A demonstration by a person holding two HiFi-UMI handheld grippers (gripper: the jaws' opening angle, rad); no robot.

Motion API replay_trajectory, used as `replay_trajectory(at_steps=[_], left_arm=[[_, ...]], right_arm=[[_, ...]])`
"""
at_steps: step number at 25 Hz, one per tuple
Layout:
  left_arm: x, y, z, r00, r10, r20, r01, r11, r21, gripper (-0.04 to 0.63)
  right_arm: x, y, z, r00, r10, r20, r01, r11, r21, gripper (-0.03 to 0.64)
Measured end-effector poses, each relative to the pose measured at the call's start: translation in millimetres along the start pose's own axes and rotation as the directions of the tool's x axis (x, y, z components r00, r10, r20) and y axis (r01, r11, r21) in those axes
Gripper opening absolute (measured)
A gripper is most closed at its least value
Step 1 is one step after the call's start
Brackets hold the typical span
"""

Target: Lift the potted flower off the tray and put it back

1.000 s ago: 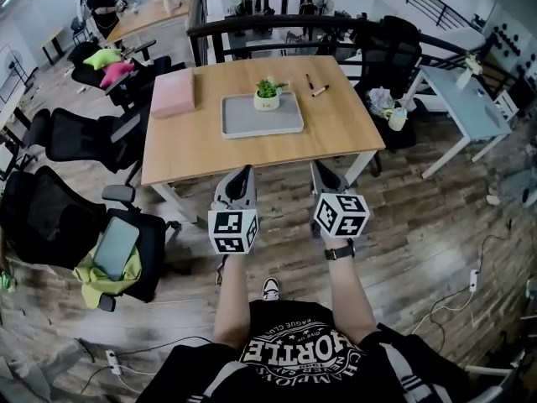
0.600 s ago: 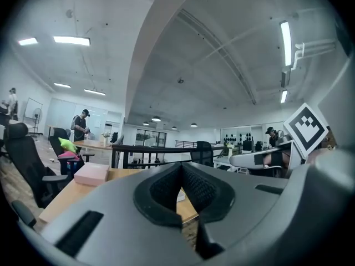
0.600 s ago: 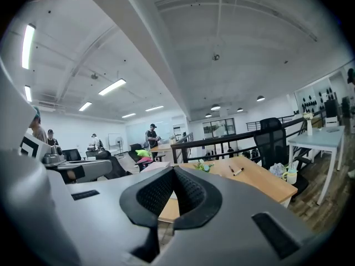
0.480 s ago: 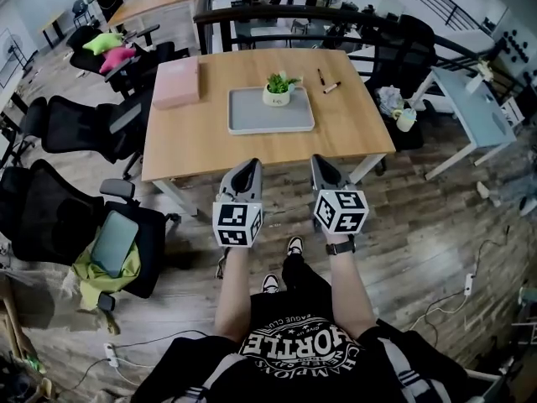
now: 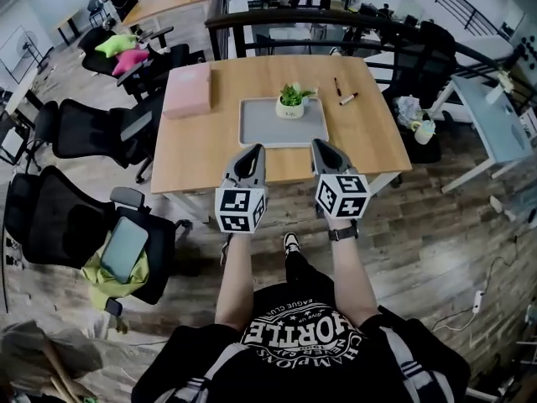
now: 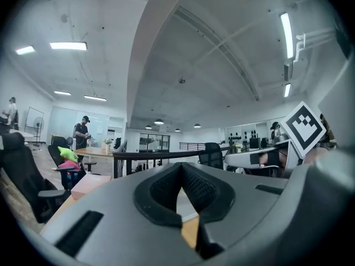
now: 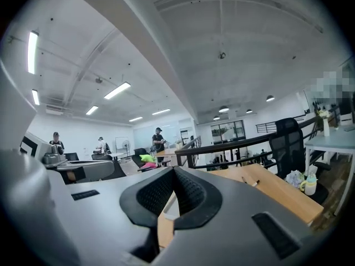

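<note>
- 2 black office chairs (image 5: pixel 92 133) stand at the left of the wooden table (image 5: pixel 201 154). They sit lower in the head view than 1 second ago, because the whole scene has slid toward the person.
- A pink box (image 5: pixel 186 89) lies on the table's far left part, well apart from the tray, as it did before.
- The left gripper (image 5: pixel 250 151) is clenched. In its own view the left gripper (image 6: pixel 181 173) has both pads pressed together with nothing between them. A second ago it hung over the floor (image 5: pixel 436 233), short of the table; now its tips overlap the table's near edge in the head view.
- The grey tray (image 5: pixel 260 133) lies in the middle of the table, larger in the picture and nearer to both grippers than earlier.
- The potted flower (image 5: pixel 291 103) stands upright on the tray, toward its far edge and a little right of centre. It has not shifted on the tray, and neither gripper touches it.
- The right gripper (image 5: pixel 324 146) is clenched too. In its own view the right gripper (image 7: pixel 174 170) is empty with its pads together. It has come forward level with the left one and now reaches over the near edge beside the tray's right corner.
- 2 small things, probably pens (image 5: pixel 339 86), lie on the table to the right of the tray, unmoved.
</note>
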State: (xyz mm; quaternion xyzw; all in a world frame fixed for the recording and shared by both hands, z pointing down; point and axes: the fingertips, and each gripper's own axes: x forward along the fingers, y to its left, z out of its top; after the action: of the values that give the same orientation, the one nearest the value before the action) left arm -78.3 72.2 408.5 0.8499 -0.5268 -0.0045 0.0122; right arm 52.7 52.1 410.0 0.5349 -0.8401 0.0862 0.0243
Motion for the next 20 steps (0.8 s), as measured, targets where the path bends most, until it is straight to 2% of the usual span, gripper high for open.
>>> replay_trajectory(at_steps=[6, 12, 20], left_arm=[[47, 16, 17, 1.0, 0.019, 0.01, -0.019, 1.0, 0.02, 0.018], [77, 24, 9, 0.999, 0.021, -0.024, -0.021, 1.0, 0.022, 0.018], [112, 45, 1, 0.997, 0.059, -0.059, -0.058, 0.998, 0.021, 0.018]], right_arm=[[44, -22, 27, 0.999, 0.033, 0.014, -0.033, 0.999, -0.017, 0.018], [77, -44, 24, 0.999, 0.043, 0.006, -0.043, 0.999, 0.022, 0.018], [118, -64, 21, 0.997, 0.072, -0.013, -0.072, 0.997, 0.04, 0.018]])
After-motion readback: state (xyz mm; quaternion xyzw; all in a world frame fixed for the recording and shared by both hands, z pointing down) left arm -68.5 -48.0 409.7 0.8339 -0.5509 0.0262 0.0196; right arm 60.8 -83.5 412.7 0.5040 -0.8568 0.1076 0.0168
